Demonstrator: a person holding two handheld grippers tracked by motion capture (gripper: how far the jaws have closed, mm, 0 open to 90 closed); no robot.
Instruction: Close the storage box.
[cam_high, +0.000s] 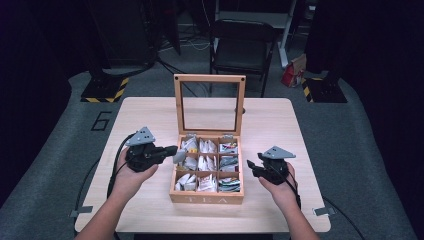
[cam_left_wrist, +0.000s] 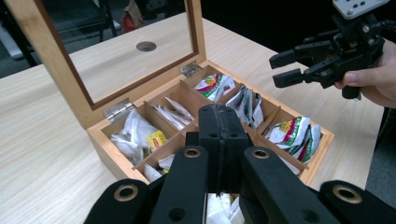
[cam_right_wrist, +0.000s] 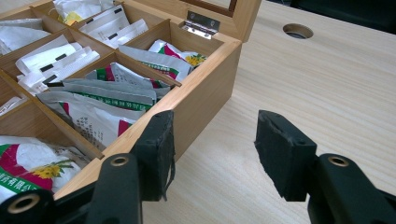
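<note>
The wooden tea box (cam_high: 206, 199) sits in the middle of the table (cam_high: 145, 120) with its glass-paned lid (cam_high: 177, 105) standing upright, so the opening part of the work looks done. All nine compartments hold packets, white ones on the left and in the middle, green-and-red ones down the right side. The left gripper (cam_high: 175, 151) hangs over the box's left edge by the middle row. Its jaws are pressed together, and in the high view a pale packet (cam_high: 180, 157) shows right at its tip, apparently pinched there. From the left gripper view the jaws of the left gripper (cam_left_wrist: 219, 126) meet with no gap, and the packet itself is too thin to make out between them. I judge this as the picking step just under way: one packet gripped and raised above its compartment, not yet carried clear of the box or set down anywhere. The right gripper (cam_high: 251, 167) waits just beside the box's right wall (cam_right_wrist: 205, 93), its jaws apart with nothing between them, only bare tabletop. No packet lies out on the table, so taking this one out and placing it is all still to do.
</note>
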